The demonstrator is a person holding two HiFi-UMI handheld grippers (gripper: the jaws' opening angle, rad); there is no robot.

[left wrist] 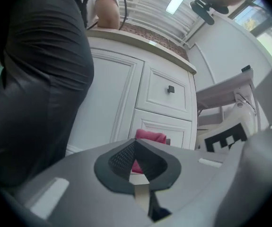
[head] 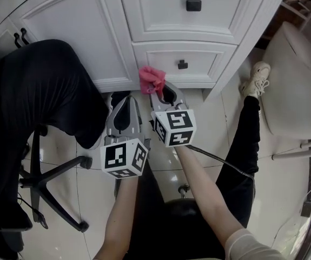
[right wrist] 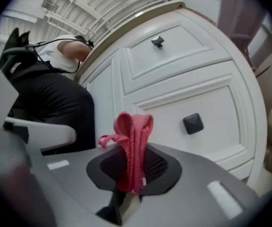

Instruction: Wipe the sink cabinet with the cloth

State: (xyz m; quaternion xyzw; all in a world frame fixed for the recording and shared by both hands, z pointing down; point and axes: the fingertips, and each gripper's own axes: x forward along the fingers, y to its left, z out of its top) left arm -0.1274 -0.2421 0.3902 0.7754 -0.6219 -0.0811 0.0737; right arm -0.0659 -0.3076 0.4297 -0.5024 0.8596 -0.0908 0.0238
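Note:
A pink cloth [head: 151, 79] [right wrist: 132, 148] is pinched in my right gripper [head: 162, 90] [right wrist: 132, 169], whose jaws are shut on it; the cloth bunches out past the tips close to the lower drawer [head: 185, 63] of the white sink cabinet [head: 85, 31]. That drawer's black knob [right wrist: 193, 123] lies just right of the cloth in the right gripper view. My left gripper [head: 124, 112] [left wrist: 136, 167] hangs lower and to the left, jaws closed together with nothing in them. The cloth [left wrist: 150, 137] shows beyond its tips.
A person in black trousers [head: 41, 85] stands at the cabinet on the left, beside a black chair base [head: 52, 177]. My own leg and white shoe [head: 255, 77] stretch right, near a white toilet [head: 296, 80]. An upper drawer [head: 193, 4] has a black knob.

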